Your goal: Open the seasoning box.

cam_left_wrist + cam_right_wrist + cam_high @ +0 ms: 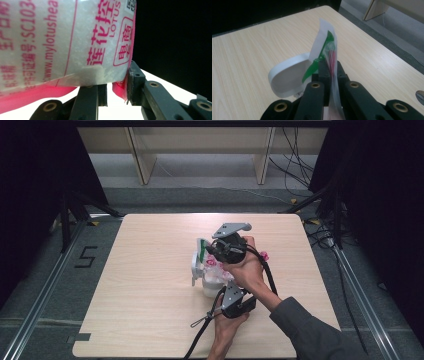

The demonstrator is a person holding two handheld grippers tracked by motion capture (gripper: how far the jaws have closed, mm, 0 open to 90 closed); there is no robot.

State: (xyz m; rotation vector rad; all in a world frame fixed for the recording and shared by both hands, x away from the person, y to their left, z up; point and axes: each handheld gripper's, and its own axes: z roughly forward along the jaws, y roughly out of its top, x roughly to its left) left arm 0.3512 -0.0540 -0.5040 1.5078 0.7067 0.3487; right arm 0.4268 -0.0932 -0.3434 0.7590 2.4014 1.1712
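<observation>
The bag (212, 270) is upright at table (150, 285) centre. The left gripper (235, 302), at the bag's 5 o'clock, clamps its lower corner (120, 87); the right gripper (225, 247), at 12 o'clock, pinches the top edge (329, 50). Judged status: bag secured, pouring into the white jar (287, 77) remains.

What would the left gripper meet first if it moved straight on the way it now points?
Nothing new, probably: the left gripper already has the white bag with pink print directly ahead, its bottom edge between the jaws, so it would push further into that bag.
</observation>
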